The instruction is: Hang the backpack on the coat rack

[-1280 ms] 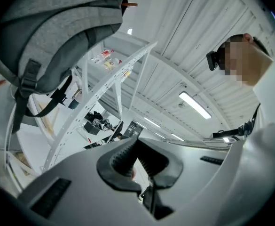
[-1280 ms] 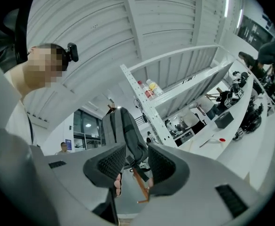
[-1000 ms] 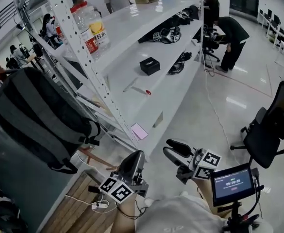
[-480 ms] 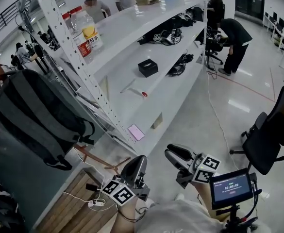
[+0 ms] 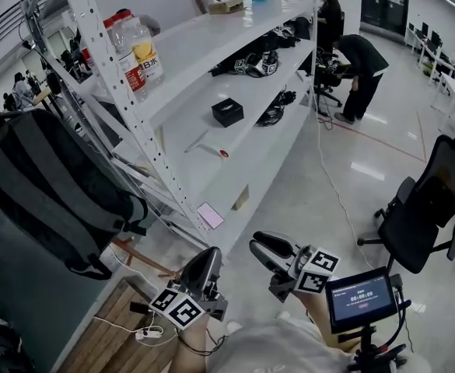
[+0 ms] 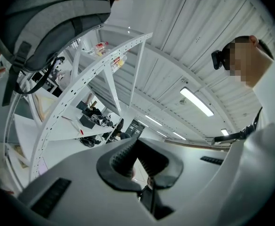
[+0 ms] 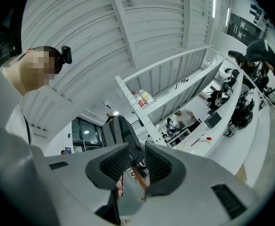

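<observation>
Starting with the grey backpack (image 5: 56, 181): hanging off the floor at the left of the head view, dark stripes down its back, a strap loop dangling at its lower right. Can't see its top edge properly, lost at the frame edge, so can't tell exactly what carries it. Only catching brown wooden bits of the coat rack (image 5: 143, 256) poking out below it, plus a stub by its upper left. Showing up again from underneath in the left gripper view, filling the top left corner.

Right beside it, a tall white shelf rack (image 5: 211, 76) with bottles (image 5: 134, 49), a small black box (image 5: 227, 112) and some black gear too tangled to make out. Further off, a person (image 5: 359, 68) bent over near the shelf's far end, and a black office chair (image 5: 421, 208) at the right.

Now the tongs. Left tongs (image 5: 205, 261) clenched tight, nothing in them, well clear of the backpack. Same for the right tongs (image 5: 260, 247): squeezed together and empty, with the backpack only peeking far off past the tips in the right gripper view. Both low in the head view, side by side. Small screen (image 5: 359, 298) just right of the right tongs.
</observation>
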Demonstrator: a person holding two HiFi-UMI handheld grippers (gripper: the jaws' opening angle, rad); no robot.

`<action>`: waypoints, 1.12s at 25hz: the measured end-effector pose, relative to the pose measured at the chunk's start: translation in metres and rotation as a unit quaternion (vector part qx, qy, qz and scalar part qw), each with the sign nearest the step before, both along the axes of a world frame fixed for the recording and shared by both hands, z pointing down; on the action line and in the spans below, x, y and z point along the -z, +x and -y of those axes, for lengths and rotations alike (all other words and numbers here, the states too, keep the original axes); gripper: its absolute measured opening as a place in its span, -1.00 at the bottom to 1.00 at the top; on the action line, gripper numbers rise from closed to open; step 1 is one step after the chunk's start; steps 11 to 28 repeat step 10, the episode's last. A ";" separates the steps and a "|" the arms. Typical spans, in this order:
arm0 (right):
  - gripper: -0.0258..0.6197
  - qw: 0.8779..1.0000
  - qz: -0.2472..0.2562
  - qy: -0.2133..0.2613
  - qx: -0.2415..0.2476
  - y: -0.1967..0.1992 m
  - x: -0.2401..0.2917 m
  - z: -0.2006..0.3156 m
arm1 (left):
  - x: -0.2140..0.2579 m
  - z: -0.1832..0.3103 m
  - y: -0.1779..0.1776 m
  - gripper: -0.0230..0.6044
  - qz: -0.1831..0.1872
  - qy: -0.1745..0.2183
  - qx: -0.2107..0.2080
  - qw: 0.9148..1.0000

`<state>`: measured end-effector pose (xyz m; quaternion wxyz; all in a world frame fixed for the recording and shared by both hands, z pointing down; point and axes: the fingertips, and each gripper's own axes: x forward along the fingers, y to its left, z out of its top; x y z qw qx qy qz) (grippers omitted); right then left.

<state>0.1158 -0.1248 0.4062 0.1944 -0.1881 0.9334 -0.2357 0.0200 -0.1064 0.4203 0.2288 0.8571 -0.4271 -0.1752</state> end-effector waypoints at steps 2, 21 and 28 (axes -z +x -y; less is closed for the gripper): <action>-0.56 1.000 -0.003 0.001 0.005 -0.012 0.001 -0.003 | 0.002 -0.003 -0.008 -0.91 -0.007 0.005 -0.006 1.000; -0.56 1.000 -0.001 0.013 0.010 -0.057 0.004 -0.014 | 0.010 -0.022 -0.031 -0.91 0.022 0.027 -0.035 0.999; -0.56 1.000 -0.001 0.013 0.010 -0.057 0.004 -0.014 | 0.010 -0.022 -0.031 -0.91 0.022 0.027 -0.035 0.999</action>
